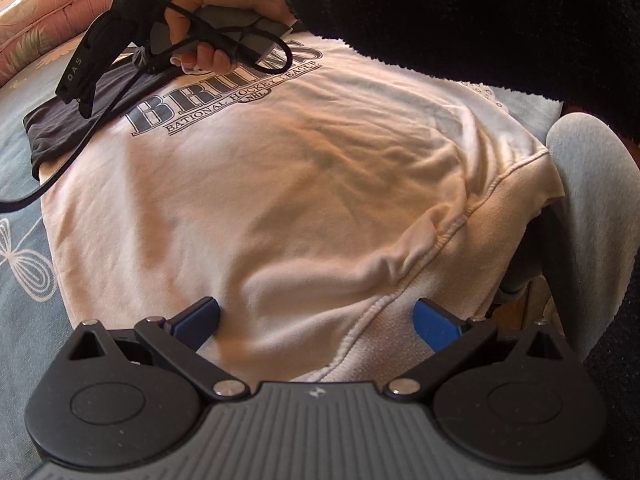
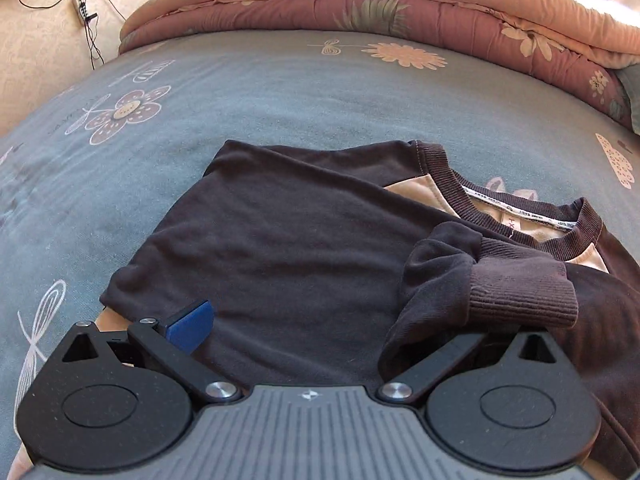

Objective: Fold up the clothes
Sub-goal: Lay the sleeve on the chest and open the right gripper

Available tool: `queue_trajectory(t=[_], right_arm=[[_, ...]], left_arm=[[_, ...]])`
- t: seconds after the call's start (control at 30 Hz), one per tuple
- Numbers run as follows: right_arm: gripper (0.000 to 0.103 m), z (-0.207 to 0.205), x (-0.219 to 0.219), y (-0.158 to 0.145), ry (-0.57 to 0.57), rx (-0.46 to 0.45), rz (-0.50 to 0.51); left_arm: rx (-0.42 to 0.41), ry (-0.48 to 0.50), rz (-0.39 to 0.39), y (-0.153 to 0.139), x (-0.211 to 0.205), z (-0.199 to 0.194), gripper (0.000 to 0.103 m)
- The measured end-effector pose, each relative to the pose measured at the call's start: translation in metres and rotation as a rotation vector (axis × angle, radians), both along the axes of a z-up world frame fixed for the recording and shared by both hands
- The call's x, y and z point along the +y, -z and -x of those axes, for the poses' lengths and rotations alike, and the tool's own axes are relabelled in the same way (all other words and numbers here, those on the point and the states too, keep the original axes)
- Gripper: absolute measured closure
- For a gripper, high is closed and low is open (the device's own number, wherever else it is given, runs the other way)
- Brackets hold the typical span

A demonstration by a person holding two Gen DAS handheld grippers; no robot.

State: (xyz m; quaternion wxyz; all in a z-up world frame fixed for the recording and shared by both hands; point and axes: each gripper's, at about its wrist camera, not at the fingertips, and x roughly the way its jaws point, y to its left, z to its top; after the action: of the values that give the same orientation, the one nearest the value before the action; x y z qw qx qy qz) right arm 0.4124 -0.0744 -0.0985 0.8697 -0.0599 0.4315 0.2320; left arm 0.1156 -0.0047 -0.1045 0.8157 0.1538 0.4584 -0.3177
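The sweatshirt [image 1: 288, 184] lies flat on the blue bedsheet [image 2: 280, 92], its ribbed hem [image 1: 404, 320] nearest the left gripper [image 1: 316, 320], whose jaws stand wide apart over that hem, holding nothing. The right gripper [image 2: 320, 320] is spread too, over a dark sleeve [image 2: 280, 248] with the cuff [image 2: 520, 288] draped on its right finger. Only the right view shows the collar [image 2: 520, 208], the folded quilt [image 2: 400, 12] and bare sheet beyond; only the left view shows the printed lettering [image 1: 224, 96] and a hand [image 1: 224, 12].
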Motion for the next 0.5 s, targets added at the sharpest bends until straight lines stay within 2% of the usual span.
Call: queue_trajectory(t=[0.17,0.27,0.37,0.5], right_arm=[[0.000,-0.005,-0.022,-0.023,0.058,0.012,-0.247],[0.000,-0.015,-0.025,-0.029,0.089,0.029,-0.284],[0.000,-0.011,-0.007,-0.028,0.071,-0.002,-0.180],[0.000,0.004,0.030,-0.011,-0.029,-0.054,0.070]], left_arm=[[0.001,-0.009,0.007,0.001,0.000,0.001,0.001],[0.002,-0.012,0.012,0.001,0.001,0.001,0.001],[0.003,-0.012,0.014,0.001,0.001,0.001,0.001],[0.003,-0.014,0.014,0.001,0.001,0.001,0.001]])
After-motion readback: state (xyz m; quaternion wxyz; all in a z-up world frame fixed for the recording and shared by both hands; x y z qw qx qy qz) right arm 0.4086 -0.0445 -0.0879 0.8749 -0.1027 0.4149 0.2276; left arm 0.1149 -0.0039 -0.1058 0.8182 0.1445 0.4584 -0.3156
